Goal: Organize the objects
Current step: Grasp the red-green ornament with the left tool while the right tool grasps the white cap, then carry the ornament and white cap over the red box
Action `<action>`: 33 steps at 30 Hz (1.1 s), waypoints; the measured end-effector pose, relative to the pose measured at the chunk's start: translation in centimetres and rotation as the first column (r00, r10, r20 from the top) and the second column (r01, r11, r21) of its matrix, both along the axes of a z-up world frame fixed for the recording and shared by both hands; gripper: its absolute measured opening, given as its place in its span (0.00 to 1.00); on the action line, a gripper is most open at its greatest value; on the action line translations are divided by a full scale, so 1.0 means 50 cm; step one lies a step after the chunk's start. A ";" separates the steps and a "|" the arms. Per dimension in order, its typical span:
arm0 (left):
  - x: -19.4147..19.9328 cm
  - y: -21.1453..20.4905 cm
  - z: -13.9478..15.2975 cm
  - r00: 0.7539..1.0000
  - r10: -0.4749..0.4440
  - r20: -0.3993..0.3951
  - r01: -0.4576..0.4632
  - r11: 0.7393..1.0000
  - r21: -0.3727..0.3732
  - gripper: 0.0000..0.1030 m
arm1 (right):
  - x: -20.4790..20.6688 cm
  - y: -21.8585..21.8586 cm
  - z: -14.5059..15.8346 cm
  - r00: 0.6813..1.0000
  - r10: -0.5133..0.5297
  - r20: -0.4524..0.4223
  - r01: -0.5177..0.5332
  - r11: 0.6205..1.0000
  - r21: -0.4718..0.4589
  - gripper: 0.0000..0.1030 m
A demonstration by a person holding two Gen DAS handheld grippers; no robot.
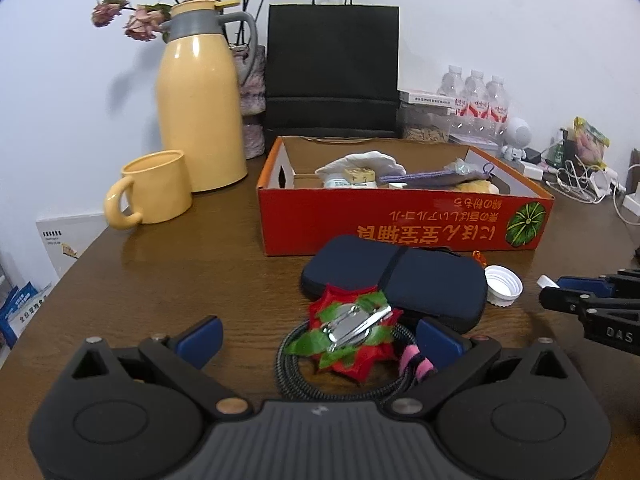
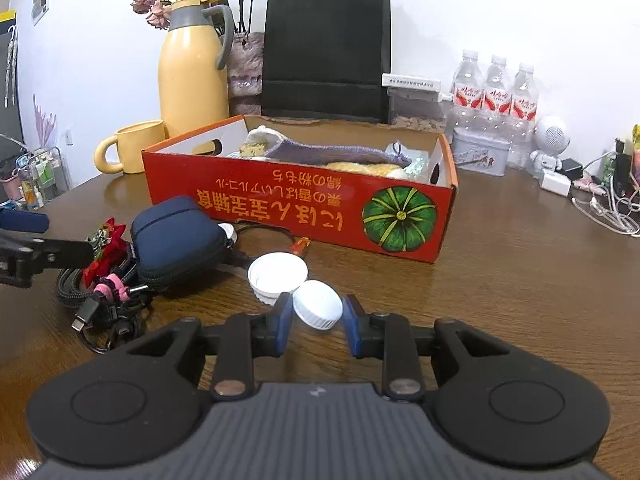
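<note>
The right gripper (image 2: 314,326) holds a white cap (image 2: 318,310) between its pads, jaws narrowed onto it, tilted just above the table (image 2: 520,264). The red box (image 2: 304,208) lies straight ahead, far side, its long axis running left to right. The left gripper (image 1: 320,336) is wide open and empty, straddling a red flower clip (image 1: 352,332) on a coiled cable (image 1: 292,376).

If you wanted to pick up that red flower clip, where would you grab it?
By its outer petals, from above, one finger each side: the red flower clip lies flat, metal clasp up, atop the coiled cable, already between the left gripper fingers, which stand wide apart.
</note>
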State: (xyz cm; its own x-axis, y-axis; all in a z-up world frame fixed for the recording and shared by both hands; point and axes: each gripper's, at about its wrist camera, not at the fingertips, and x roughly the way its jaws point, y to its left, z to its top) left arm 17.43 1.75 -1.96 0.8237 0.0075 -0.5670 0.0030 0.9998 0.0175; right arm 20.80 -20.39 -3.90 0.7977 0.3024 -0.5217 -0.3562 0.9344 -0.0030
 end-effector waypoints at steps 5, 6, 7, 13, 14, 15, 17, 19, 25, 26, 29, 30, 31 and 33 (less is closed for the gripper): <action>0.027 -0.011 -0.013 1.000 -0.012 -0.008 0.012 1.000 0.006 0.86 | 0.000 -0.004 0.000 1.000 -0.011 0.002 0.011 1.000 0.002 0.27; 0.031 -0.011 -0.016 1.000 -0.014 -0.015 0.014 1.000 0.002 0.73 | 0.000 -0.004 0.000 1.000 -0.013 0.001 0.013 1.000 0.003 0.27; 0.032 -0.008 -0.020 0.999 -0.025 -0.024 0.025 1.000 -0.014 0.64 | 0.001 -0.004 -0.001 1.000 -0.012 0.001 0.012 1.000 0.003 0.27; 0.014 -0.003 -0.021 0.999 -0.043 -0.003 0.043 0.998 -0.048 0.36 | -0.002 -0.006 -0.001 1.000 -0.021 0.009 0.021 1.000 0.006 0.27; 0.008 -0.002 -0.018 0.999 -0.040 0.008 0.041 0.998 -0.050 0.36 | -0.003 -0.007 0.000 1.000 -0.023 0.012 0.023 1.000 0.008 0.27; 0.003 -0.001 -0.015 0.999 -0.035 0.018 0.036 0.998 -0.048 0.36 | -0.004 -0.008 0.000 1.000 -0.025 0.015 0.025 1.000 0.010 0.27; -0.006 0.000 -0.009 0.999 -0.029 0.034 0.030 0.999 -0.044 0.36 | -0.007 -0.009 0.001 0.999 -0.030 0.024 0.029 0.999 0.013 0.27; -0.013 0.002 -0.002 0.999 -0.024 0.048 0.027 0.998 -0.056 0.36 | -0.010 -0.010 0.002 0.999 -0.035 0.035 0.034 0.999 0.015 0.27; -0.017 -0.003 0.020 0.996 -0.030 0.087 0.037 0.996 -0.078 0.36 | -0.022 -0.015 0.008 0.996 -0.052 0.069 0.050 0.998 0.022 0.27; -0.016 -0.007 0.024 0.995 -0.032 0.093 0.040 0.996 -0.076 0.36 | -0.023 -0.015 0.009 0.996 -0.053 0.075 0.051 0.998 0.025 0.27; -0.006 -0.016 0.037 0.993 -0.038 0.108 0.046 0.996 -0.072 0.36 | -0.023 -0.015 0.019 0.995 -0.052 0.090 0.049 0.998 0.037 0.27; -0.003 -0.020 0.040 0.993 -0.037 0.112 0.045 0.996 -0.071 0.36 | -0.023 -0.015 0.025 0.994 -0.052 0.098 0.048 0.998 0.043 0.27; 0.002 -0.024 0.045 0.993 -0.036 0.116 0.045 0.997 -0.069 0.36 | -0.024 -0.013 0.033 0.993 -0.049 0.111 0.043 0.998 0.050 0.27; 0.012 -0.030 0.052 0.991 -0.040 0.125 0.048 0.997 -0.065 0.36 | -0.022 -0.010 0.048 0.990 -0.043 0.133 0.035 0.998 0.059 0.27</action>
State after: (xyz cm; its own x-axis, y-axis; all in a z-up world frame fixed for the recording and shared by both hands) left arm 18.02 0.23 0.66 0.8861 -0.0654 -0.4588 0.0490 0.9977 -0.0476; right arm 19.69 -20.91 -1.52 0.8711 0.2952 -0.3924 -0.3192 0.9477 0.0044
